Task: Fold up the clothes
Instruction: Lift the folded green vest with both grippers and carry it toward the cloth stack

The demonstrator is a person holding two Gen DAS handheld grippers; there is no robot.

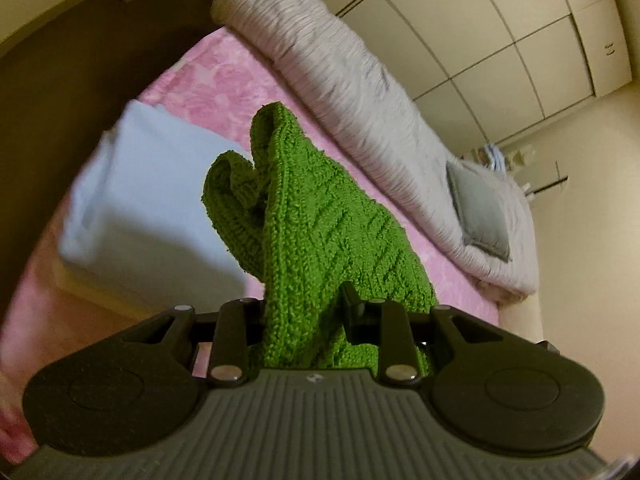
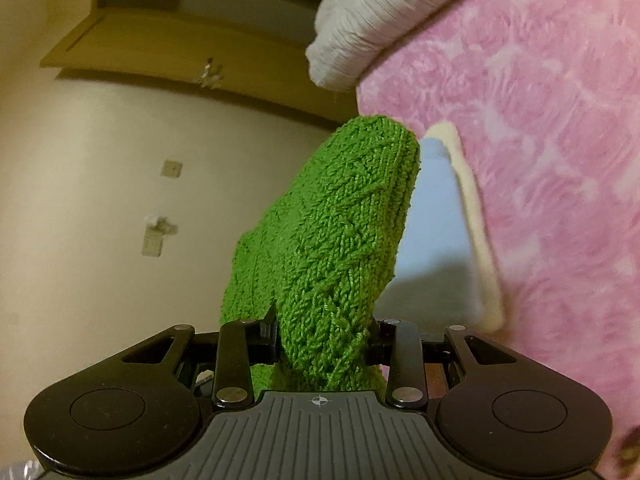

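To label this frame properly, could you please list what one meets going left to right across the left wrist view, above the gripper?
Light blue folded cloth → green knitted garment → pink bedcover → grey pillow → cream wall.

The green knit garment (image 1: 320, 216) is chunky yarn, matt and nubbly, with raised ribs and slanted stitch patterns. The left gripper (image 1: 308, 300) and the right gripper (image 2: 324, 340) are matt black plastic with small shiny metal pins at the joints; the grey body behind each is ridged, perhaps rubbery plastic. The bed cover (image 1: 224, 76) is soft pink cloth with a fuzzy, mottled floral look. The grey blanket (image 1: 360, 92) has fine ribbed lines and a fleecy surface. The pale blue folded cloth (image 1: 152, 200) looks smooth and flat, though it is blurred. The wardrobe doors (image 1: 500, 32) are smooth cream panels with a faint sheen.
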